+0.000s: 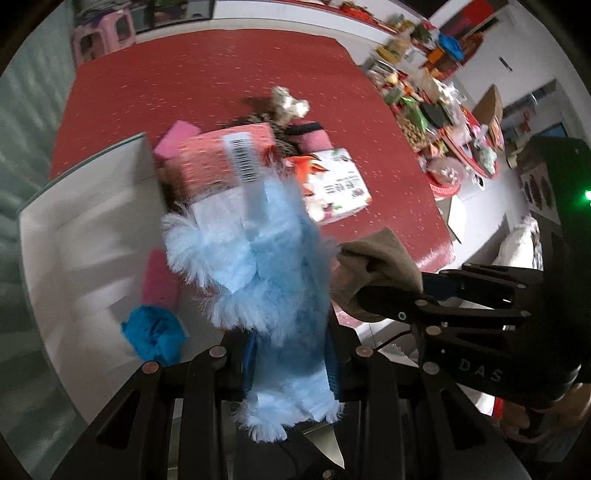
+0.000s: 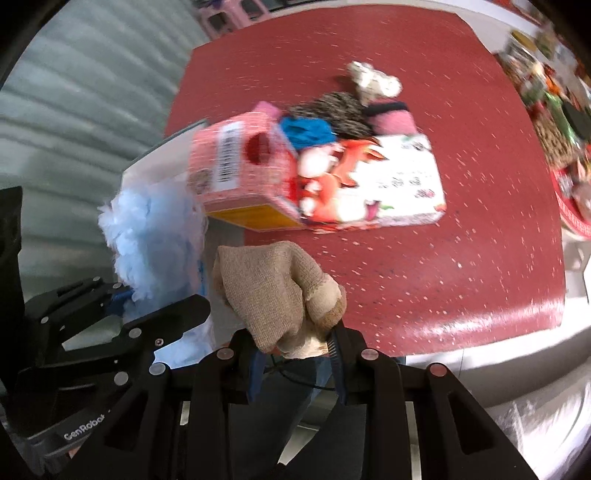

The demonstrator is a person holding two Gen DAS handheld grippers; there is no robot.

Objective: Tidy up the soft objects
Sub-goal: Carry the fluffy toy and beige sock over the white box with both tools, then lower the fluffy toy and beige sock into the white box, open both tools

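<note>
Shelf clutter (image 1: 436, 99): blurred, items not identifiable.
Box print (image 2: 402, 181): text too smeared to read.
White bin (image 1: 92, 229): partly hidden behind fluffy blue item (image 1: 266, 258).
Speckled item (image 2: 332, 110): half hidden behind boxes.
Pink stool (image 1: 103, 33): cut off by frame edge.

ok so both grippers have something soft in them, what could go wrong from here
The fluffy blue item is clamped only at its lower end by the left gripper, so the loose top could snag the pink carton. The right gripper pinches just a corner of the beige knit cloth; it might slip. The grippers hang close together and could collide.
</note>
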